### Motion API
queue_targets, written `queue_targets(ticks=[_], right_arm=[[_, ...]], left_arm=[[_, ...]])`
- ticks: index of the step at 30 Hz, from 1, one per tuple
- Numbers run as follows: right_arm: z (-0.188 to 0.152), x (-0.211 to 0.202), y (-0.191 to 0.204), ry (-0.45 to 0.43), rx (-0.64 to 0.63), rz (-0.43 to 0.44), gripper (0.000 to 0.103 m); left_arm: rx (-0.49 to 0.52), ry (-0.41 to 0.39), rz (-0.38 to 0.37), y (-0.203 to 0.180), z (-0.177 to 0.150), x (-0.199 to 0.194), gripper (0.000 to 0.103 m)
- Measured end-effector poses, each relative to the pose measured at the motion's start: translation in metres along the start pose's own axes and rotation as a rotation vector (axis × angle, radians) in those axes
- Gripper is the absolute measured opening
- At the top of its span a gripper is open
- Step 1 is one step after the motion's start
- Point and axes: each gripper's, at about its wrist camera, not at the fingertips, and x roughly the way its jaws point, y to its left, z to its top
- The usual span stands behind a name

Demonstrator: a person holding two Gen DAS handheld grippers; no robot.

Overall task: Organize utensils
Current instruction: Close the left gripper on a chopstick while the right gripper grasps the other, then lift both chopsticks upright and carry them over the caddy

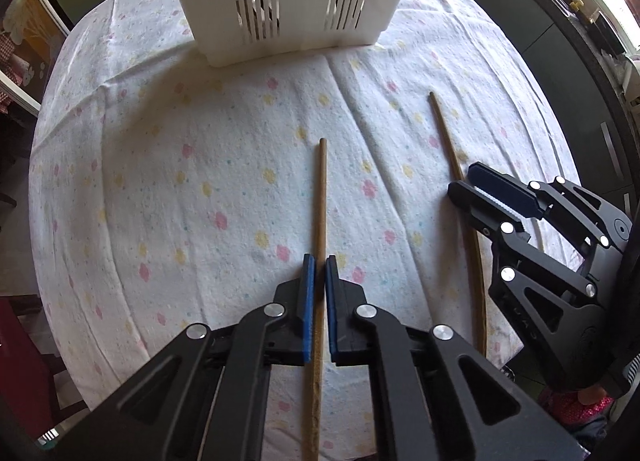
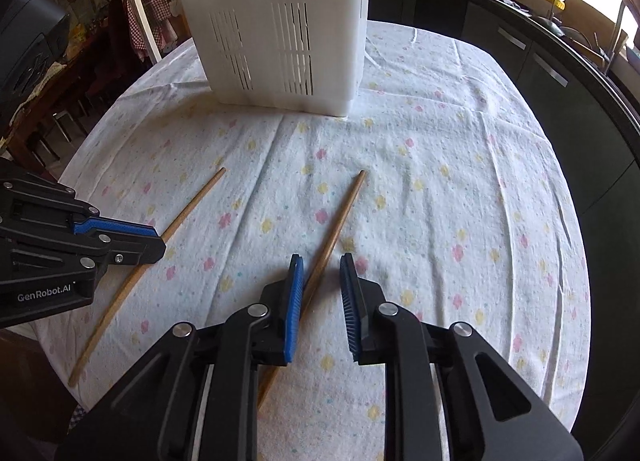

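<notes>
Pinching the left chopstick (image 1: 321, 197) with my left gripper (image 1: 320, 261), blue pads clamped together on the shaft partway along. Right gripper (image 2: 321, 261) straddles the right chopstick (image 2: 344, 209); jaws apart, left pad just touching the stick, right pad clear of it. Both sticks lie flat on the flowered tablecloth (image 2: 460, 189), well apart, tips toward the white slotted utensil holder (image 2: 276, 29) upright at the far edge.
</notes>
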Motion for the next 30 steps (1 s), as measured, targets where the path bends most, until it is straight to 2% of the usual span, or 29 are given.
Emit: queue_targets(ticks=[1, 7, 17, 30], right_arm=[[0.000, 0.000, -0.001, -0.002, 0.008, 0.007, 0.012], [0.004, -0.004, -0.017, -0.016, 0.076, 0.085, 0.007], [0.016, -0.053, -0.038, -0.148, 0.167, 0.213, 0.007], [0.027, -0.103, -0.032, -0.257, 0.141, 0.270, 0.007]], left_arm=[[-0.004, -0.001, -0.003, 0.001, 0.000, 0.000, 0.006], [0.006, -0.012, -0.020, 0.008, -0.001, -0.004, 0.005], [0.036, -0.130, -0.017, 0.014, 0.004, -0.053, 0.005], [0.071, -0.261, -0.005, 0.011, 0.003, -0.103, 0.005]])
